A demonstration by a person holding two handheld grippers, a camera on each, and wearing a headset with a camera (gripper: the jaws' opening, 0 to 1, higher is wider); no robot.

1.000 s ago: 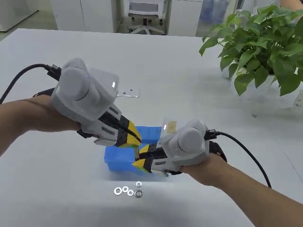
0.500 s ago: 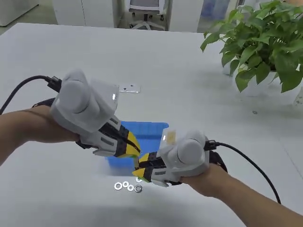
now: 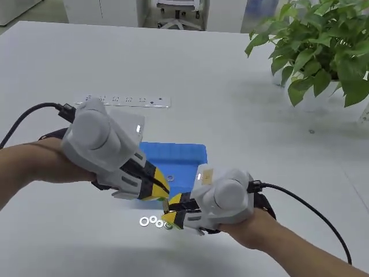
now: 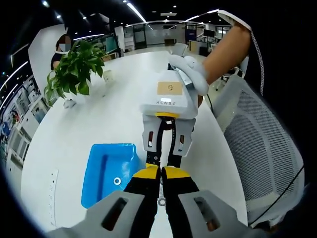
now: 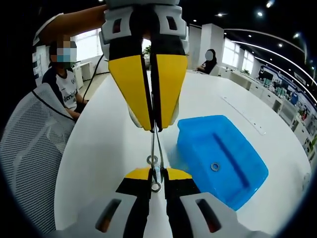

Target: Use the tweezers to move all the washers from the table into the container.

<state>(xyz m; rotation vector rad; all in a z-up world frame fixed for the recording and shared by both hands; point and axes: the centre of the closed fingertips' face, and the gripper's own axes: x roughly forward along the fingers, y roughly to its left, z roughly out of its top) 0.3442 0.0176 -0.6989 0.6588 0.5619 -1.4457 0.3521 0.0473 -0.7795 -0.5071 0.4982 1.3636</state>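
Note:
Several small metal washers (image 3: 151, 221) lie in a short row on the white table, just in front of the blue container (image 3: 184, 158). One washer (image 3: 169, 178) lies inside it. My left gripper (image 3: 161, 189) is shut on the back end of thin metal tweezers (image 5: 154, 148). My right gripper (image 3: 169, 218) is shut around the tweezers near their tips, low over the right end of the row. In the right gripper view two washers (image 5: 152, 159) lie right at the tweezer tips, below the left gripper (image 5: 154, 126). The two grippers face each other, almost touching.
A white power strip (image 3: 124, 101) lies beyond the container. A potted green plant (image 3: 323, 46) stands at the far right. Cables trail from both grippers. An office chair (image 3: 176, 11) stands past the table's far edge, and people sit in the background of the gripper views.
Both grippers have come down and toward me, from above the container's front edge to the row of washers. The head camera has also shifted, bringing the power strip into view.

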